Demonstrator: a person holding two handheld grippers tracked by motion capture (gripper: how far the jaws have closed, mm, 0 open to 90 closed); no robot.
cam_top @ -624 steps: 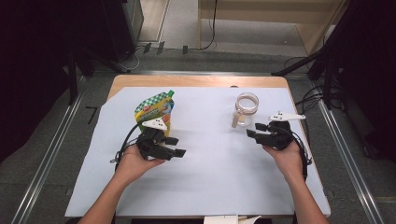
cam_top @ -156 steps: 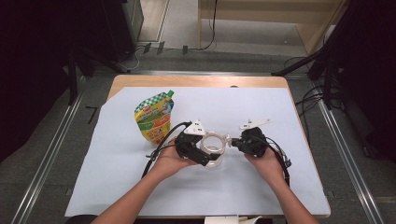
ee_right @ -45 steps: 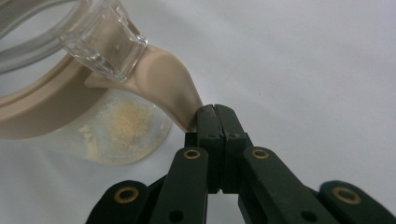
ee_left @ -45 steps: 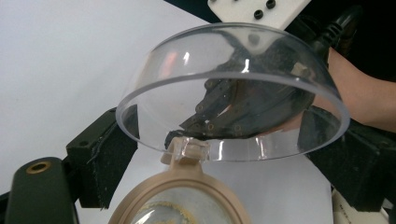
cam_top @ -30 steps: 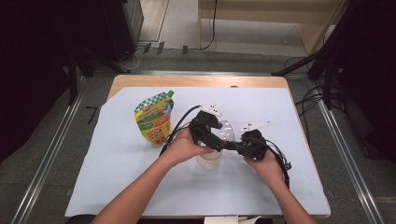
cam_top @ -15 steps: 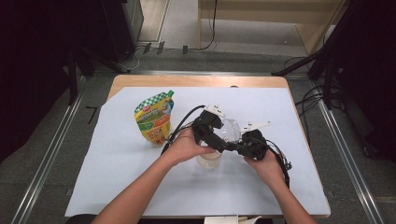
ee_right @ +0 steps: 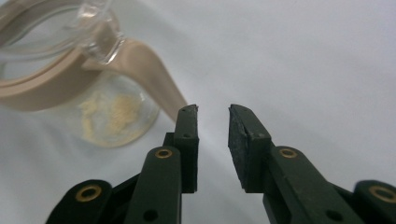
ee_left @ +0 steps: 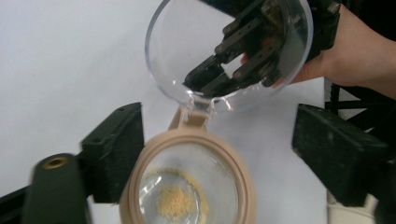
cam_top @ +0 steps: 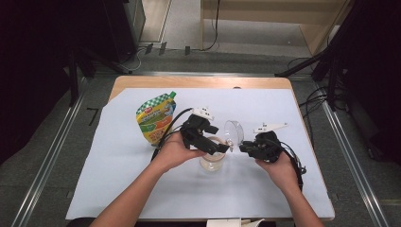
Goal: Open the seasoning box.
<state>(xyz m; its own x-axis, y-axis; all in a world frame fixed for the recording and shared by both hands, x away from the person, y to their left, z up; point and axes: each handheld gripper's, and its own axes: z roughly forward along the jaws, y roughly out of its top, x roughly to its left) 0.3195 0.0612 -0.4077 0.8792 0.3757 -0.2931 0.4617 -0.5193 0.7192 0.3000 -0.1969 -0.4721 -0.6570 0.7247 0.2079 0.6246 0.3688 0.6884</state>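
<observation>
A clear jar (cam_top: 211,160) with a beige rim (ee_left: 243,179) stands mid-table, and some yellow powder (ee_left: 175,201) lies on its bottom. Its clear hinged lid (cam_top: 234,132) is flipped up and stands open. My left gripper (cam_top: 220,147) hangs over the jar's mouth. It is open, with one jaw on each side of the rim (ee_left: 219,140). My right gripper (cam_top: 244,147) sits just right of the jar, open by a narrow gap with nothing in it (ee_right: 212,112). The beige handle (ee_right: 144,65) ends beside its left finger.
A green and yellow spouted pouch (cam_top: 156,118) stands to the left of the jar on the pale sheet (cam_top: 293,189) that covers the table. A wooden table edge (cam_top: 198,82) runs along the far side. Cables trail from both grippers.
The left gripper has shifted slightly down and toward the person over the jar's mouth. The lid now stands up beside it. The right gripper has hardly moved.
</observation>
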